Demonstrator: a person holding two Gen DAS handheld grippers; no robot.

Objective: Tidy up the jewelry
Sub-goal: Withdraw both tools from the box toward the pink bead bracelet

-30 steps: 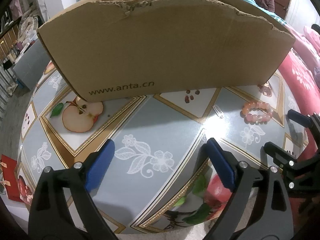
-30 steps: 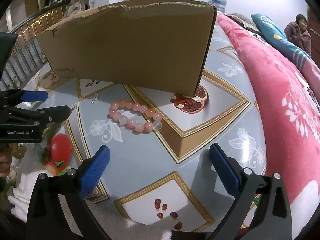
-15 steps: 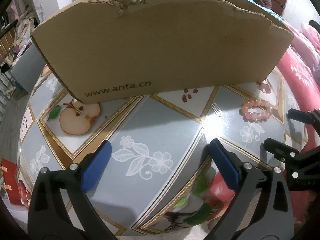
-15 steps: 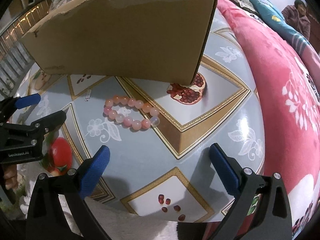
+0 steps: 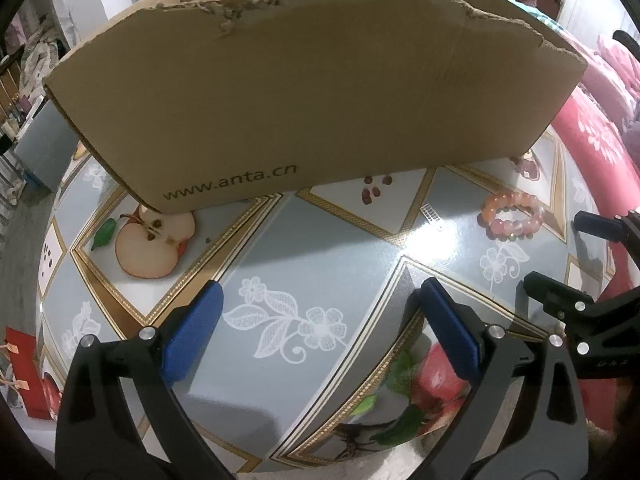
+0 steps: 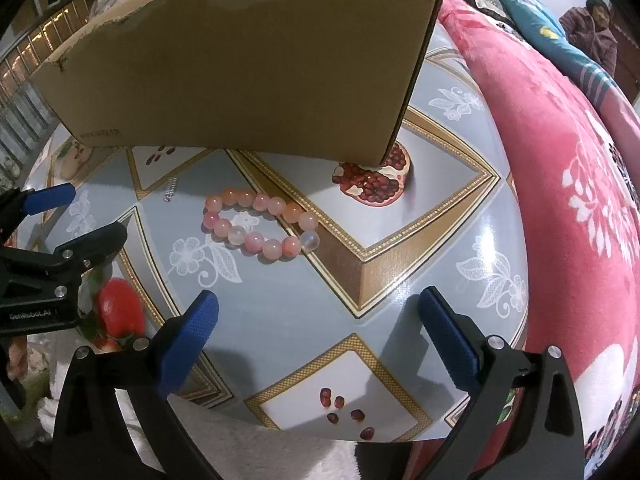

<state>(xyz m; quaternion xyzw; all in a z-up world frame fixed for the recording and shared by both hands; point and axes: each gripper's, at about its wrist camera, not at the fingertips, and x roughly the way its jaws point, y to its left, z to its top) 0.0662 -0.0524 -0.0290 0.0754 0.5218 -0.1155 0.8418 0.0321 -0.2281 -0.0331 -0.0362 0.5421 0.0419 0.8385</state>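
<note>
Approach step: right gripper (image 6: 318,324) jaws wide open and empty, bead bracelet (image 6: 262,222) on the tabletop (image 6: 280,300) just ahead between them; left gripper (image 5: 320,320) open too; next, descend and straddle the beads.

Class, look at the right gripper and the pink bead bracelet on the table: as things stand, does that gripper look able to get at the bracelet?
Probably yes. The right gripper is open, nothing between its jaws, and the bracelet lies flat just ahead on bare table, apart from the cardboard box.
</note>
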